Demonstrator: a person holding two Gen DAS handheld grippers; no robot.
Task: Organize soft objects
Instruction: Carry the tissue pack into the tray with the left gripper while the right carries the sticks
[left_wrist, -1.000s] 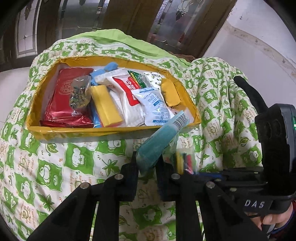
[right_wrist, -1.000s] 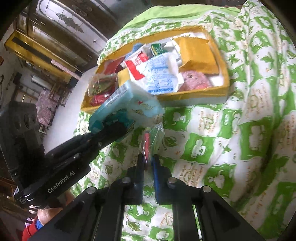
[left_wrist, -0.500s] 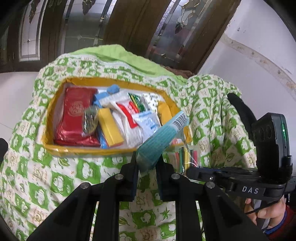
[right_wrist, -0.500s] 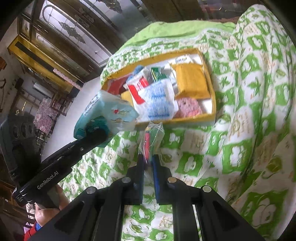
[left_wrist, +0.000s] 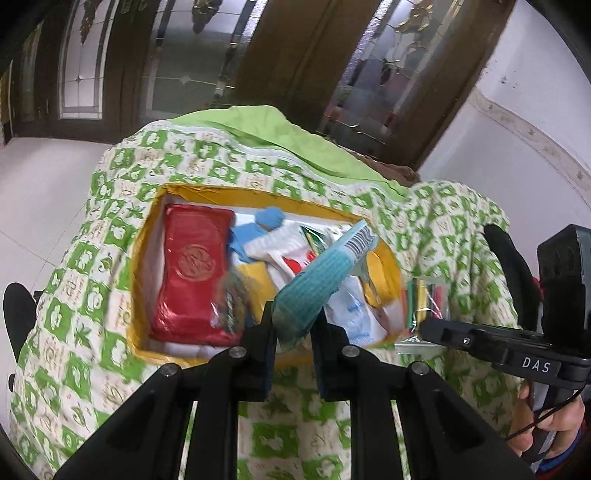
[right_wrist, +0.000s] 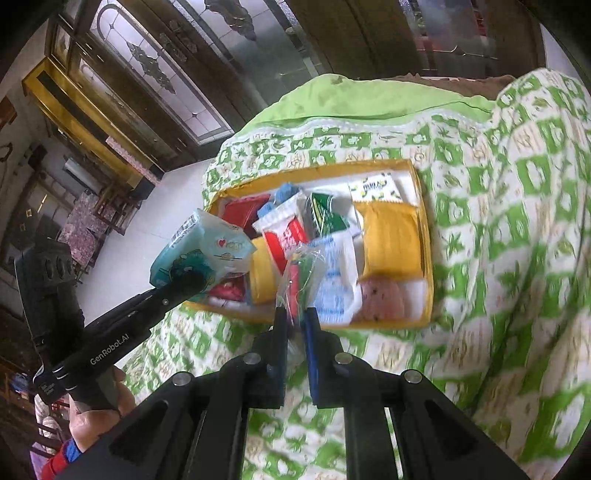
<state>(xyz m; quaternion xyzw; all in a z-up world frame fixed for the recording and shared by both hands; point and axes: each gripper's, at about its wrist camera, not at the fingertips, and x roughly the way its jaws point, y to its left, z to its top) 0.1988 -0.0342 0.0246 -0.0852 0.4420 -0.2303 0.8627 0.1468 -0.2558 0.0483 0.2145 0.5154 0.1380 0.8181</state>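
A yellow-rimmed box (left_wrist: 142, 280) (right_wrist: 424, 236) lies on a green-and-white quilt (left_wrist: 92, 362), full of soft packets: a red pack (left_wrist: 192, 273), white sachets, yellow pouches (right_wrist: 391, 240). My left gripper (left_wrist: 293, 328) is shut on a teal tissue pack (left_wrist: 321, 284) (right_wrist: 199, 254), which hangs over the box's near edge. My right gripper (right_wrist: 294, 317) is shut on a clear bag of coloured sticks (right_wrist: 301, 273) (left_wrist: 424, 306), held above the box's near rim. In each view the other gripper comes in from the side.
The quilt covers a mound that drops off to a white tiled floor (left_wrist: 33, 192) on the left. Dark wooden doors with leaded glass (left_wrist: 207, 55) stand behind. A white wall (left_wrist: 524, 122) rises at the right. A person's hand (right_wrist: 96, 410) holds the left gripper's handle.
Both grippers have risen with their loads and pulled back from the quilt, so the box looks smaller and farther. The tissue pack and the clear bag now hang over the box's near side.
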